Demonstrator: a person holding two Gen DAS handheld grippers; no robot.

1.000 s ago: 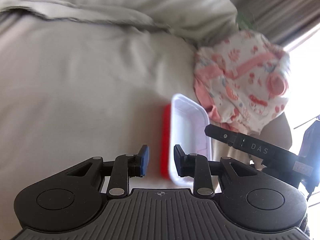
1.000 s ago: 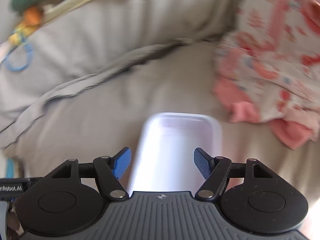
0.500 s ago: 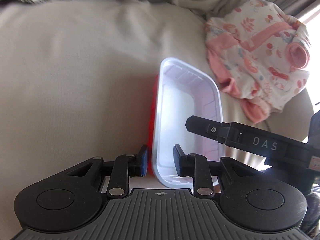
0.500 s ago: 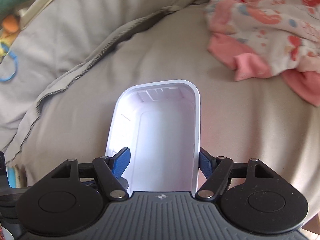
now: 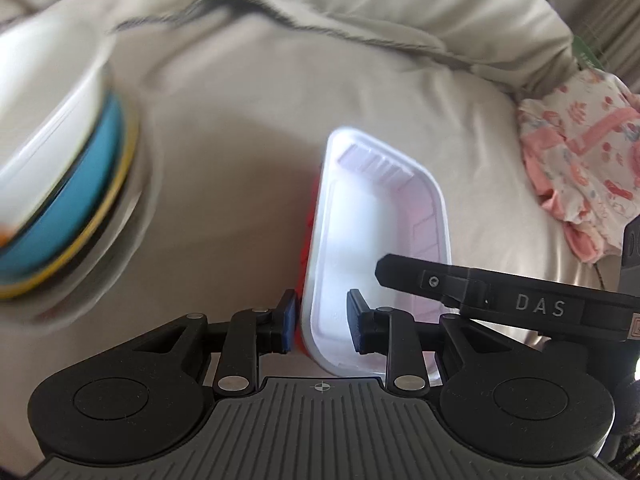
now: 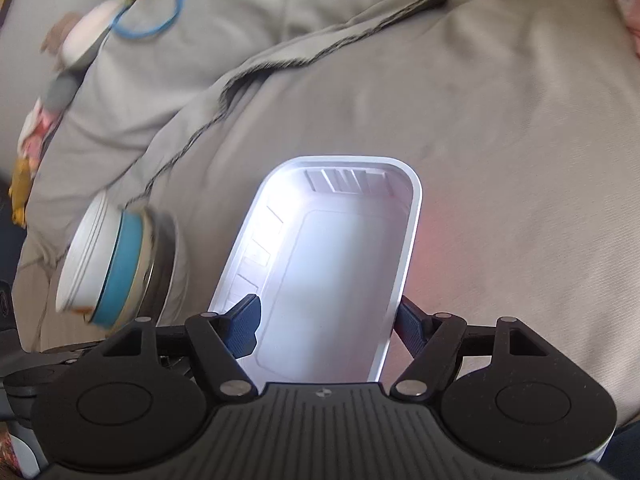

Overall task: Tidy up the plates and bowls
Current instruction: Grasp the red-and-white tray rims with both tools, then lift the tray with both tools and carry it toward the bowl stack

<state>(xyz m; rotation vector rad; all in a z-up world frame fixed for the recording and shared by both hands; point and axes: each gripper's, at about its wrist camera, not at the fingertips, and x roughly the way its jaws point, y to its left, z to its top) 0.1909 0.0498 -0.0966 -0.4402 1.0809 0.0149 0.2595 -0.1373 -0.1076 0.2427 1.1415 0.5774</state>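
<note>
A white rectangular tray (image 5: 380, 248) nested on a red tray (image 5: 306, 280) is held above the beige bedding. My left gripper (image 5: 322, 326) is shut on the near left rim of the two trays. My right gripper (image 6: 326, 322) is open, its fingers straddling the white tray (image 6: 336, 272) at its near end; whether the pads touch it is unclear. The right gripper's finger (image 5: 480, 292) shows across the tray in the left wrist view. A stack of round dishes (image 5: 60, 188), white over blue over yellow-rimmed, stands at the left, also visible in the right wrist view (image 6: 108, 264).
Beige bedding (image 5: 240, 160) with a folded ridge lies under everything. A pink patterned garment (image 5: 580, 160) lies to the right. Toys with a blue ring (image 6: 152, 12) lie at the far left on the bedding.
Both grippers and the trays have swung left: the round dish stack has come into view and the pink garment has slid to the right edge.
</note>
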